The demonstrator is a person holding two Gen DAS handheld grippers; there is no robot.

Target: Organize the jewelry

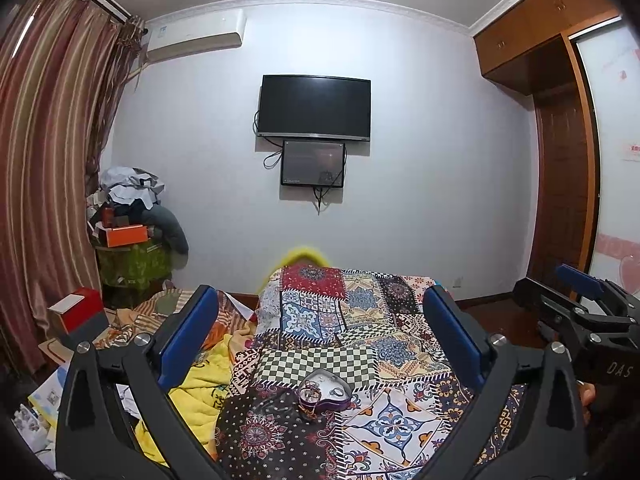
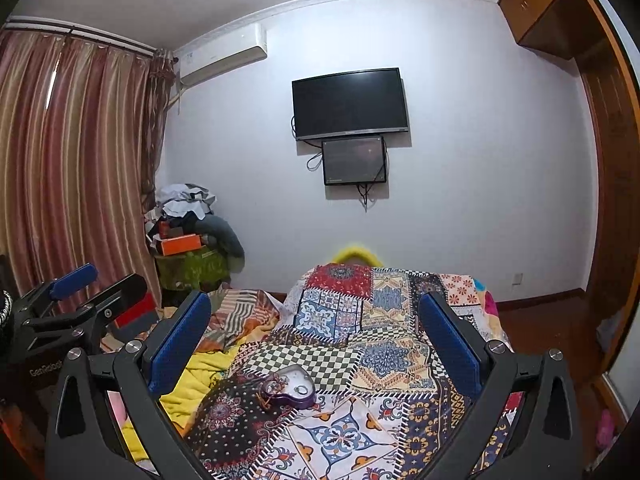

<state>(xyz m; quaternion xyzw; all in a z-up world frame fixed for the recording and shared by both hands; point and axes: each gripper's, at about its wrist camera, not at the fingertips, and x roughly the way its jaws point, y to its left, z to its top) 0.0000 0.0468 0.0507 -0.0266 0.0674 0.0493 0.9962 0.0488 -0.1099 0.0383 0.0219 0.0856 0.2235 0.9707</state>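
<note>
A purple heart-shaped jewelry box [image 1: 327,392] lies open on the patchwork bedspread [image 1: 372,320], with rings and small pieces inside. In the right wrist view the same box [image 2: 289,391] sits low and left of centre. A thin chain or cord trails onto the cloth at its near edge. My left gripper [image 1: 320,300] hovers above and behind the box, open wide, nothing between its blue pads. My right gripper [image 2: 316,304] is likewise open and empty. Each gripper shows at the other view's edge: the right gripper [image 1: 580,300], the left gripper [image 2: 80,288].
A yellow blanket [image 1: 200,376] and crumpled cloths lie on the bed's left side. A red box [image 1: 76,308] and a pile of clutter [image 1: 132,232] stand by the striped curtain. A television [image 1: 314,106] hangs on the far wall. A wooden wardrobe [image 1: 560,160] fills the right.
</note>
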